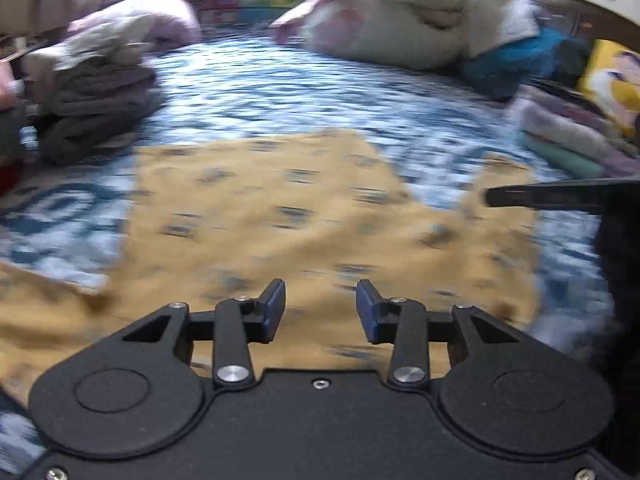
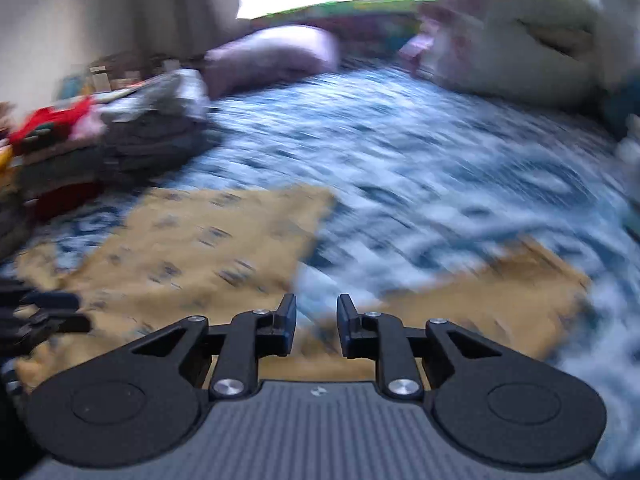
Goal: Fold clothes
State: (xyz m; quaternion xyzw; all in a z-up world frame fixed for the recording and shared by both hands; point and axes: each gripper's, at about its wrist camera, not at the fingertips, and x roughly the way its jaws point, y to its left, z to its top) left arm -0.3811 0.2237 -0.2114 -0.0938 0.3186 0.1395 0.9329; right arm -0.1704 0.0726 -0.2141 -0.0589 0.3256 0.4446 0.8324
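A mustard-yellow garment with small dark-blue marks (image 1: 280, 216) lies spread flat on the blue-and-white patterned bedspread (image 1: 304, 88). It also shows in the right wrist view (image 2: 208, 248), with a sleeve-like part lying to the right (image 2: 508, 300). My left gripper (image 1: 321, 300) is open and empty, just above the garment's near part. My right gripper (image 2: 317, 316) is open and empty over the gap between the garment's body and the right part. The right gripper's finger shows in the left wrist view (image 1: 552, 196). The left gripper shows at the left edge of the right wrist view (image 2: 44, 316). Both views are motion-blurred.
A stack of folded grey and brown clothes (image 1: 96, 112) stands at the left. Folded pastel clothes (image 1: 572, 136) lie at the right. Pillows and a bundled white blanket (image 1: 404, 20) are at the bed's far side, with a pink pillow (image 2: 276, 56) and red clothes (image 2: 60, 120) at the left.
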